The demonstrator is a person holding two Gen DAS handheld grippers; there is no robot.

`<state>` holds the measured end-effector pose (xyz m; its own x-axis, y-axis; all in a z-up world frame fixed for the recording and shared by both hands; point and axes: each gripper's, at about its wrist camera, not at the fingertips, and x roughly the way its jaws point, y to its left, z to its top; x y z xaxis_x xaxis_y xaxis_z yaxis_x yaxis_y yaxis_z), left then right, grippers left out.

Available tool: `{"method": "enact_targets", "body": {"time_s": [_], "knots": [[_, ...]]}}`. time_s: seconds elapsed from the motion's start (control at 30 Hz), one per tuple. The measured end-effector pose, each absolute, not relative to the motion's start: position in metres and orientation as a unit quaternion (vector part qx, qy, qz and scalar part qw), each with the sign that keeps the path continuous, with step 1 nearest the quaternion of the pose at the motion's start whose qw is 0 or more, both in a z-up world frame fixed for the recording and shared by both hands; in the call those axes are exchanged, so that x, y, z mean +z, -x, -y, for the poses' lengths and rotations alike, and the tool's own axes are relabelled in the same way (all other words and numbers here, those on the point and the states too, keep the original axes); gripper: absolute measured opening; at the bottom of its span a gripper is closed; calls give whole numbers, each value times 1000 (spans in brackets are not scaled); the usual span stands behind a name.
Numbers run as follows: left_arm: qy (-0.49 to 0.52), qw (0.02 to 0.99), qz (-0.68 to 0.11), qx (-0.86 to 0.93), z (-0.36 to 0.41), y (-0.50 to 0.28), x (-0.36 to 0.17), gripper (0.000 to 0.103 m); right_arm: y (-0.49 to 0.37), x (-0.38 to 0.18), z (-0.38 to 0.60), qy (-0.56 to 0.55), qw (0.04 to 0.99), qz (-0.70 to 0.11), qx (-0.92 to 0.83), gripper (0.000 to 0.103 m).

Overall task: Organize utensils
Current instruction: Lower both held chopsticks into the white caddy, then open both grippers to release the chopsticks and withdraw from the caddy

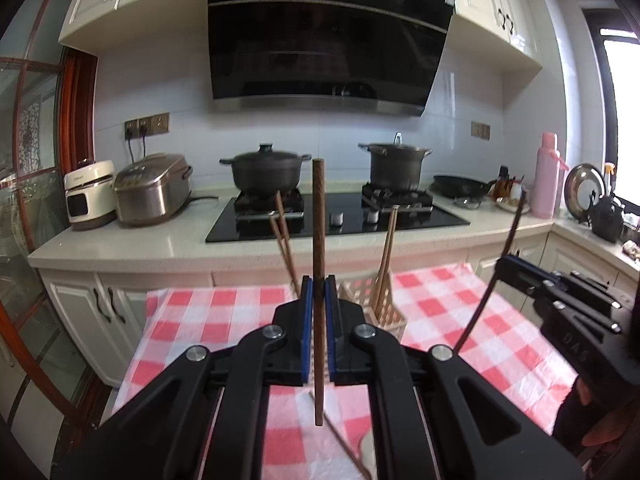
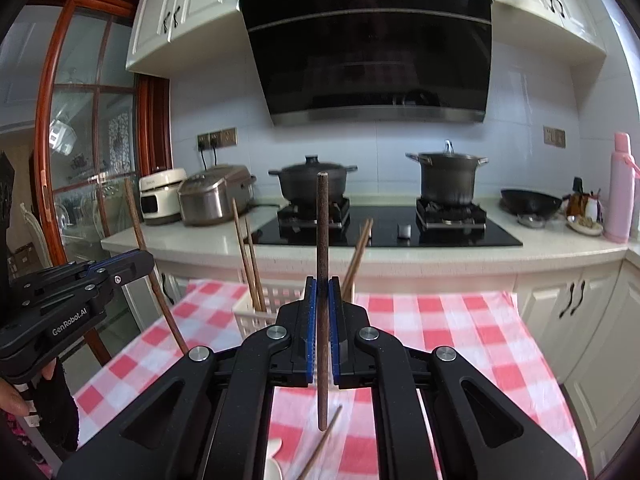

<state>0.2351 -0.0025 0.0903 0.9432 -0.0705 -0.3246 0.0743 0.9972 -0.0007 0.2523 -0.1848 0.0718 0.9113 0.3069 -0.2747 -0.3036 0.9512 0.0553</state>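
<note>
My left gripper [image 1: 319, 285] is shut on a brown wooden chopstick [image 1: 319, 240], held upright above the checkered table. My right gripper [image 2: 322, 285] is shut on a darker chopstick [image 2: 322, 248], also upright. Each gripper shows in the other's view: the right one [image 1: 506, 264] at the right with its dark chopstick [image 1: 496, 272], the left one [image 2: 132, 260] at the left with its chopstick [image 2: 154, 276]. A white lattice utensil holder [image 1: 390, 314] [image 2: 256, 312] stands on the table beyond both grippers, with several chopsticks [image 1: 386, 256] [image 2: 246, 260] leaning in it. One loose chopstick [image 1: 344, 448] [image 2: 320, 448] lies on the cloth below.
A red-and-white checkered cloth [image 1: 440, 300] [image 2: 440, 320] covers the table. Behind it is a counter [image 1: 120, 240] with a rice cooker [image 1: 152, 188], two pots on a black stove [image 1: 340, 220], a wok [image 1: 460, 186] and a pink thermos [image 1: 549, 176]. A white spoon [image 2: 274, 460] lies near the front.
</note>
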Motion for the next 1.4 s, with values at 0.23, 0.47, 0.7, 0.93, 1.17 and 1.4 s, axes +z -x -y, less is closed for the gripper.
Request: {"method": "enact_targets", "body": {"time_s": [0.23, 0.47, 0.7, 0.93, 1.17, 1.4], "knots": [[-8, 989, -140, -55, 14, -253, 138, 6, -279, 101, 189, -10, 978, -128, 163, 6], [6, 989, -135, -65, 15, -288, 175, 6, -314, 120, 191, -24, 977, -130, 169, 6], [27, 988, -140, -54, 8, -336, 187, 6, -347, 125, 176, -10, 977, -130, 168, 6], [33, 984, -171, -43, 1, -378, 160, 6, -377, 100, 163, 2, 973, -157, 172, 6], [37, 974, -219, -53, -2, -398, 116, 6, -398, 70, 152, 25, 960, -216, 176, 6], [26, 967, -249, -43, 3, -406, 86, 6, -420, 50, 153, 5, 948, -265, 175, 7]]}}
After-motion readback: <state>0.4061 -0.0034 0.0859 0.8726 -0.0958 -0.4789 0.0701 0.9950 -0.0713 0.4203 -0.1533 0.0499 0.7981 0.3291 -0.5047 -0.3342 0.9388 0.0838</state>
